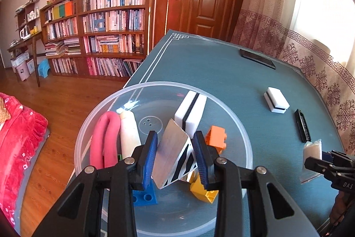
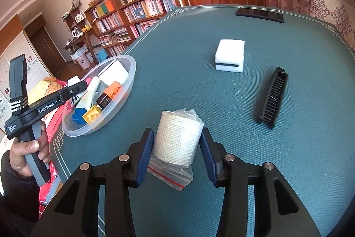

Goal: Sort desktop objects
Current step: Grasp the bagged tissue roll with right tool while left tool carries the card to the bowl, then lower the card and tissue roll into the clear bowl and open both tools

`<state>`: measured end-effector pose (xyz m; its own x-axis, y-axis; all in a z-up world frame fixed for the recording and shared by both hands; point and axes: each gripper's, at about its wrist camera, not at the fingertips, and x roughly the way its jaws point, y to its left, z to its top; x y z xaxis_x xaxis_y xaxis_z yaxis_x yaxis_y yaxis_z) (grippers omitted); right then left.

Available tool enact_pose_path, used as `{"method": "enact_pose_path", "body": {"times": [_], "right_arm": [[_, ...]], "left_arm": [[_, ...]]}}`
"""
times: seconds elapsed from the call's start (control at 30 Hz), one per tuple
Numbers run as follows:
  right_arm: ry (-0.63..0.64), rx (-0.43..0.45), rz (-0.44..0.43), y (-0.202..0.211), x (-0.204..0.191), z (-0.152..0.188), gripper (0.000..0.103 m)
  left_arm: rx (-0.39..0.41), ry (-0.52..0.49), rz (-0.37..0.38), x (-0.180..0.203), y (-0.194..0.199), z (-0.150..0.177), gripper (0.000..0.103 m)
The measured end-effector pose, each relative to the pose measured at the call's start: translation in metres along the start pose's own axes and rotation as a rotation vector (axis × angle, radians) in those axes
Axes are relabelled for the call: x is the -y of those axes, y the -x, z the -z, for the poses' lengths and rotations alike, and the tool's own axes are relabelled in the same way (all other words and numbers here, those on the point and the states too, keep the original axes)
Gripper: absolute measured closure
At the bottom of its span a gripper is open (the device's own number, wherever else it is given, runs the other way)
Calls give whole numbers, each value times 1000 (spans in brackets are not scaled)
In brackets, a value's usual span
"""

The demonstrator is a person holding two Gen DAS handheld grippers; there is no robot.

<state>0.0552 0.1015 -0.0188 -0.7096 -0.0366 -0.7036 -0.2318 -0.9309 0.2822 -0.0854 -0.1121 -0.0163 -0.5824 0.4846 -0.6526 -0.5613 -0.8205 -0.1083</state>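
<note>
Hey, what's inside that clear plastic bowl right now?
The clear plastic bowl holds a pink foam loop, white tube, white-and-black sponge, and orange, yellow and blue blocks. The left gripper and its striped metal piece cover whatever lies beneath.

Table cover [image 2: 221, 103]: teal, with a pale line border and key-pattern corners. Bowl [image 1: 239, 126]: clear plastic. Inside it: pink loop [image 1: 104, 137], cream tube [image 1: 129, 132], white sponge with one black stripe [image 1: 193, 110], silver block with black-and-white stripes [image 1: 175, 159], and orange [image 1: 216, 139], yellow [image 1: 203, 191] and blue [image 1: 145, 196] bricks. On the cover: a second white sponge, black-striped [image 2: 229, 57]; black comb [image 2: 271, 97]; black phone [image 2: 259, 14]; off-white mesh roll in a clear bag with a red strip [image 2: 177, 141]. Gripper pads [image 2: 145, 154]: blue, on black frames. Curtain [image 1: 310, 54]: pink, floral with key-pattern bands.
</note>
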Motion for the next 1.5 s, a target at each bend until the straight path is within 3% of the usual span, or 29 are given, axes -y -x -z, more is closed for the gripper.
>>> {"method": "enact_pose_path", "body": {"times": [0.33, 0.4, 0.43, 0.47, 1.03, 1.5], "right_arm": [[114, 4, -75, -22, -55, -26, 57], [140, 5, -90, -27, -67, -30, 57], [152, 6, -97, -30, -73, -32, 57], [166, 6, -103, -33, -78, -33, 57], [226, -37, -134, -74, -116, -48, 57], [234, -72, -138, -93, -118, -50, 56]], "left_arm": [[-16, 37, 2, -23, -7, 1, 65], [-19, 44, 7, -25, -8, 0, 50], [-16, 50, 1, -26, -7, -1, 31], [-5, 57, -5, -27, -5, -1, 20], [19, 69, -16, -43, 9, 1, 20], [-9, 93, -28, -51, 3, 7, 20]]}}
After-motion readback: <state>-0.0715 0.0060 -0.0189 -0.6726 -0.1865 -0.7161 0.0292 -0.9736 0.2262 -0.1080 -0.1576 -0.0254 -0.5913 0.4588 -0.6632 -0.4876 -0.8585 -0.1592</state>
